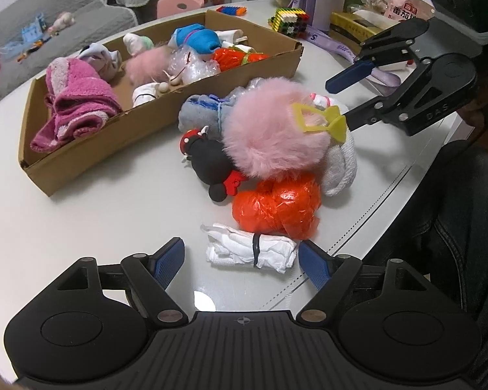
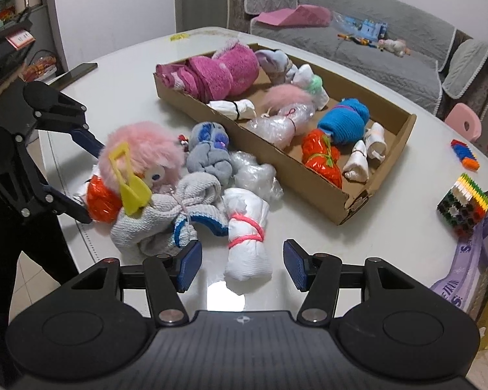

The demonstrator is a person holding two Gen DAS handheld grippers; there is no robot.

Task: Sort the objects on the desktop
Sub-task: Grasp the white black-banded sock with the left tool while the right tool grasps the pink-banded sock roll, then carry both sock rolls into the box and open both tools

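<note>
A pile lies on the white table beside a cardboard box: a pink fluffy toy with yellow glasses, a black plush mouse, an orange plastic bundle, grey socks. My left gripper is open around a white bundle with a black band. My right gripper is open around a white roll with a pink band. The box holds a magenta towel, a blue bundle and several small bundles.
A colourful block cube, purple lanyard, snack pouch and yellow box stand at the table's far side. A small block toy and a phone lie on the table. A grey sofa stands behind.
</note>
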